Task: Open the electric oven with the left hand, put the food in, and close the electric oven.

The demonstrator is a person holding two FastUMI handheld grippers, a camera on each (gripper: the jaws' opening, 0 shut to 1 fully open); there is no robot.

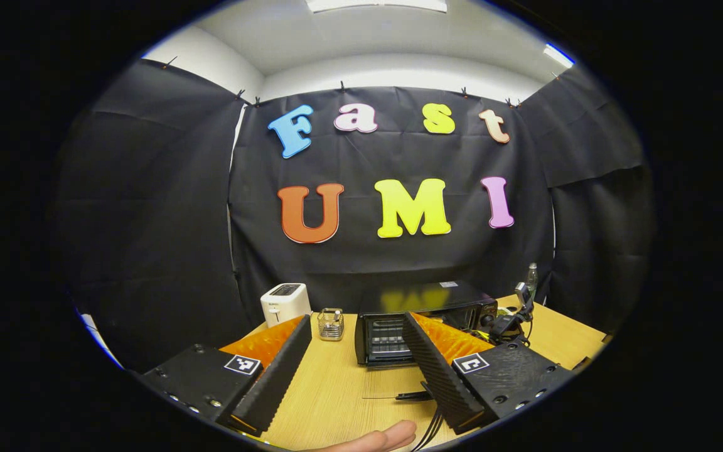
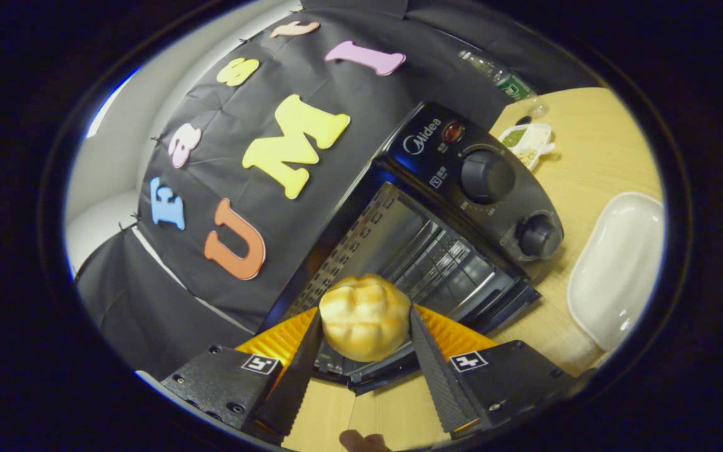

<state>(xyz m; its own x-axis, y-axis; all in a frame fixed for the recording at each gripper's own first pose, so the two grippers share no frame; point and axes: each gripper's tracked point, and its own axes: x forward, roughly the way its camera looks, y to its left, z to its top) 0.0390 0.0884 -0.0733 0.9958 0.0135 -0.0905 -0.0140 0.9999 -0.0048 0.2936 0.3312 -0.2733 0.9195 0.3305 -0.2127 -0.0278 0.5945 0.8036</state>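
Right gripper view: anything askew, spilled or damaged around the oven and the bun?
Nothing stands out. The bun looks whole, pinched between the right gripper fingers before the oven, whose door hangs open. The white dish on the table lies flat. No spills show.

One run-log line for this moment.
oven door open | right claw holding bun at opening | left claw open, empty, back from oven

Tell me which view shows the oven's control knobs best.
The right gripper view: the electric oven is close, and both knobs on its panel are large and sharp, above the bun the right gripper holds. In the left gripper view the oven sits far off, its panel mostly hidden behind a finger.
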